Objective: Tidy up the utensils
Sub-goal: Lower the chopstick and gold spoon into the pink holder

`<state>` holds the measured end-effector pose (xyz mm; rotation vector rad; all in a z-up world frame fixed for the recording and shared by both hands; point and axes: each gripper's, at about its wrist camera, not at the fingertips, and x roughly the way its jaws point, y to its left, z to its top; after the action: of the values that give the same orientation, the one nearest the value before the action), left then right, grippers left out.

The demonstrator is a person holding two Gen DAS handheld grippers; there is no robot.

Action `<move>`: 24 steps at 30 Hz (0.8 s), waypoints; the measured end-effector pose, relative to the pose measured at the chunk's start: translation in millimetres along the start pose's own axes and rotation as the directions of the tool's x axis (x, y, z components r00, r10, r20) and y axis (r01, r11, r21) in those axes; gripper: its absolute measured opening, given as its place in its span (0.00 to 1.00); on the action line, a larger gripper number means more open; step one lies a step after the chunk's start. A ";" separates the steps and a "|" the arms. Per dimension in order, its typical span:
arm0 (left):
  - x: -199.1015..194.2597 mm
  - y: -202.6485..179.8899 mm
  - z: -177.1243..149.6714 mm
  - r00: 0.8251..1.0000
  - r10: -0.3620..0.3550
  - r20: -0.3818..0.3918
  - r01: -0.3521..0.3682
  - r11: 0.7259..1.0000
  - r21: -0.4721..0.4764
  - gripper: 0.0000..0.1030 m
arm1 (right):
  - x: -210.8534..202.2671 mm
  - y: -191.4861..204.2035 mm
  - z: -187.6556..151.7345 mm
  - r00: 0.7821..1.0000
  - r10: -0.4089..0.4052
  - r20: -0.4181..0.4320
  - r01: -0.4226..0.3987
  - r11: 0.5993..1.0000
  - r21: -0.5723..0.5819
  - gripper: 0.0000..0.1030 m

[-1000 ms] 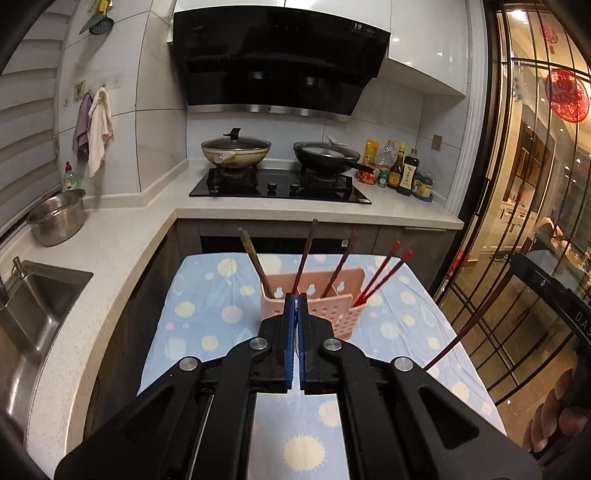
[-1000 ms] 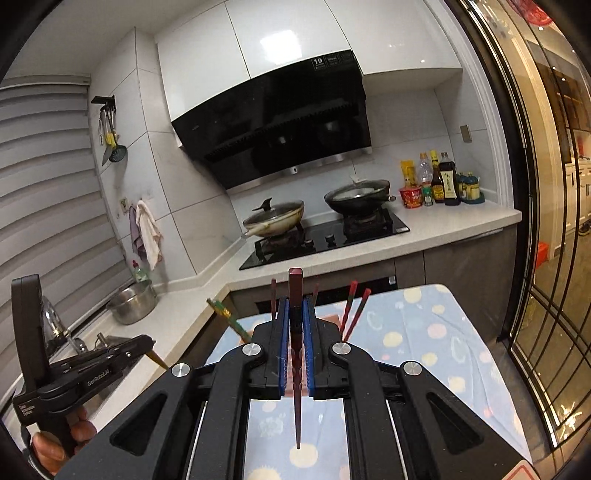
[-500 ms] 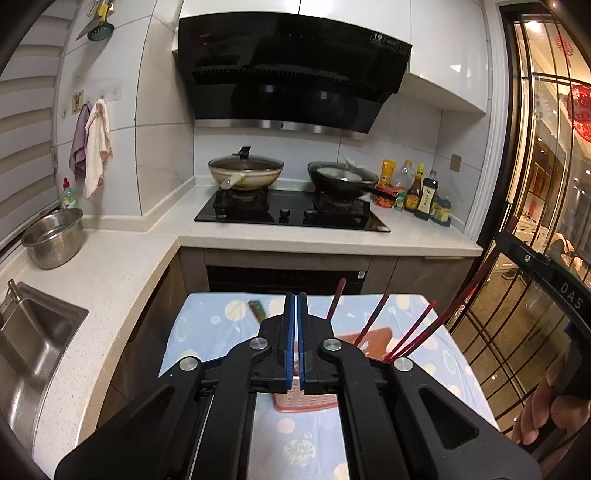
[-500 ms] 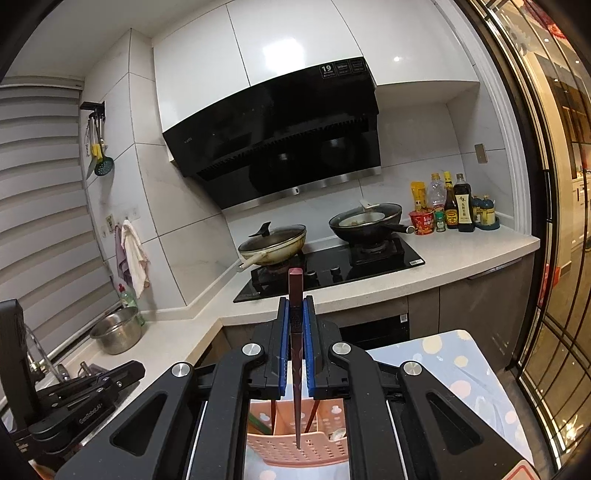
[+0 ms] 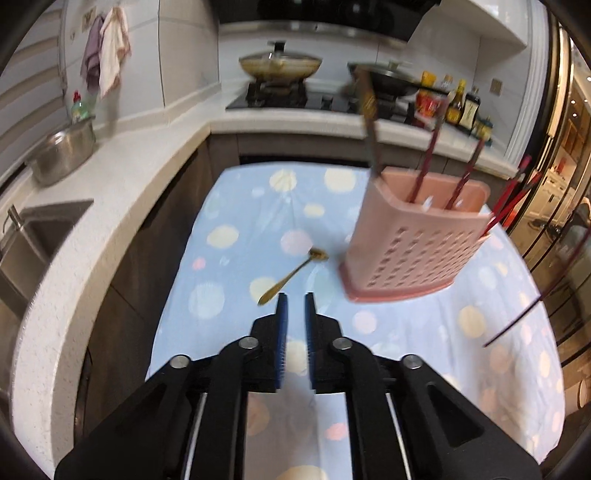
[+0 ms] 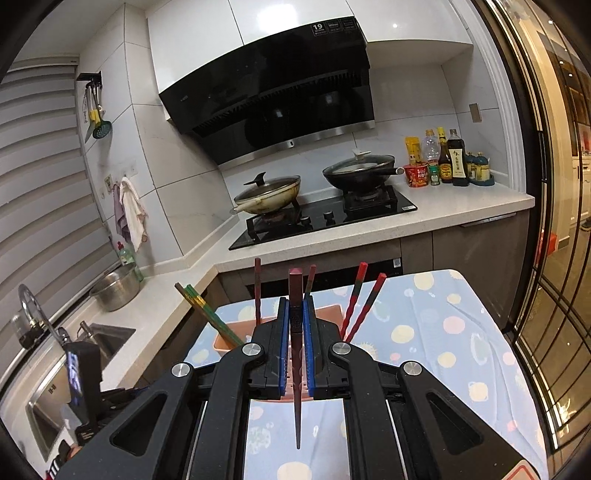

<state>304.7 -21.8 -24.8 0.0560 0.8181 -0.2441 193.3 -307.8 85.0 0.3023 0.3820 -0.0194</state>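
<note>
On the cloth, only the left view shows a spoon (image 5: 293, 275) — chopsticks elsewhere.

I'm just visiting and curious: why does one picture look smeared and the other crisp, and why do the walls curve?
Left wrist view: motion blur smears the pink utensil holder, the gold spoon and the stove; only the left gripper stays sharp. Right wrist view: crisp, with glare spots on the white cabinets. Both views: fisheye bending at the edges.

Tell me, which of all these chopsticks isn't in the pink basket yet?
The dark red chopstick clamped upright in the right gripper. The others stand leaning in the pink basket.
</note>
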 end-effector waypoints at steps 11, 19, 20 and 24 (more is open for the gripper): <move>90.5 16.5 -2.4 0.997 -0.011 -0.074 0.013 0.999 0.029 0.33 | 23.7 7.3 -11.0 0.998 0.008 -0.055 -0.008 1.000 0.006 0.07; 132.1 23.9 1.7 0.991 -0.028 -0.128 0.030 0.999 0.017 0.31 | 40.0 10.7 -13.9 0.997 -0.018 -0.072 0.017 1.000 -0.015 0.07; 131.5 23.4 0.2 0.993 -0.024 -0.119 0.027 0.999 0.021 0.28 | 41.4 11.2 -14.3 0.997 -0.020 -0.075 0.019 1.000 -0.016 0.07; 126.3 22.5 -4.6 0.992 -0.044 -0.122 0.046 0.999 0.016 0.11 | 44.2 13.1 -16.2 0.996 -0.024 -0.082 0.023 1.000 -0.015 0.07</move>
<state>389.8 -23.8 -120.9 0.0706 0.9387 -0.2929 229.4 -288.9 58.1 0.2856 0.4671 -0.0275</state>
